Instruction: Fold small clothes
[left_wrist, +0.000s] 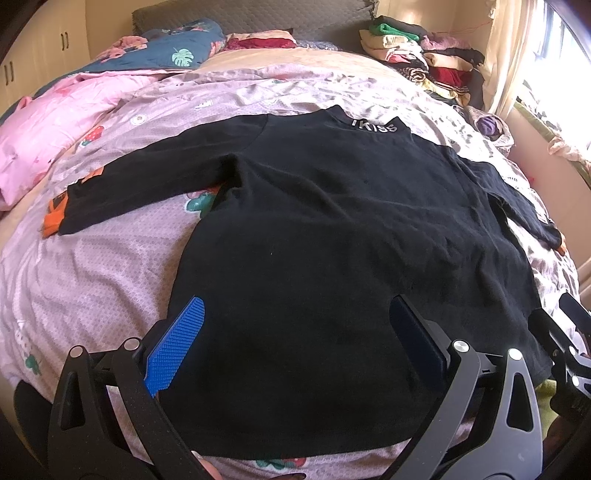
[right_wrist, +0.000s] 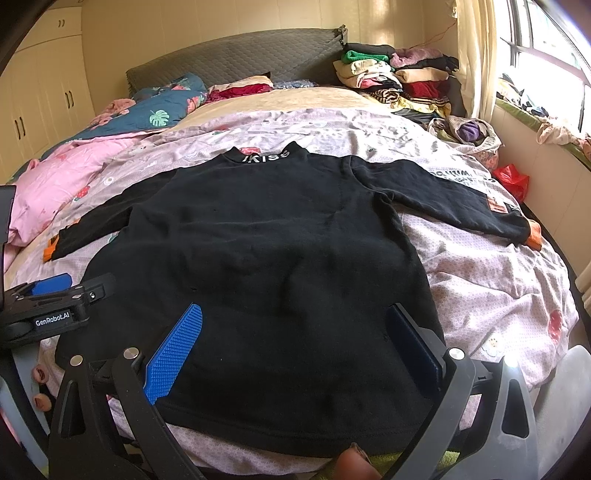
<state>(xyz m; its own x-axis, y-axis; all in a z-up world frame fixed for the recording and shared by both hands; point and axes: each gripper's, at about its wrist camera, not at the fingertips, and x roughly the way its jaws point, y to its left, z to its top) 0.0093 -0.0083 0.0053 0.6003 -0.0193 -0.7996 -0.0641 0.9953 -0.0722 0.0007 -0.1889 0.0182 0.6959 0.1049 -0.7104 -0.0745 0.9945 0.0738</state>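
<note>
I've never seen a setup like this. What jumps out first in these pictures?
A black long-sleeved top with orange cuffs lies spread flat, sleeves out, on the pale floral bedspread. Both open blue-padded grippers, left and right, hover over its hem, and a heap of folded clothes sits by the headboard.

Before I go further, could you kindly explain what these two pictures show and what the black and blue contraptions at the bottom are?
Those are two handheld grippers, each carrying a camera looking along its blue fingers. One picture comes from the left gripper, the other from the right gripper. Both are open and hold nothing. A black sweater lies spread flat on the bed, sleeves out, hem nearest the grippers. Folded clothes are stacked by the headboard.
</note>
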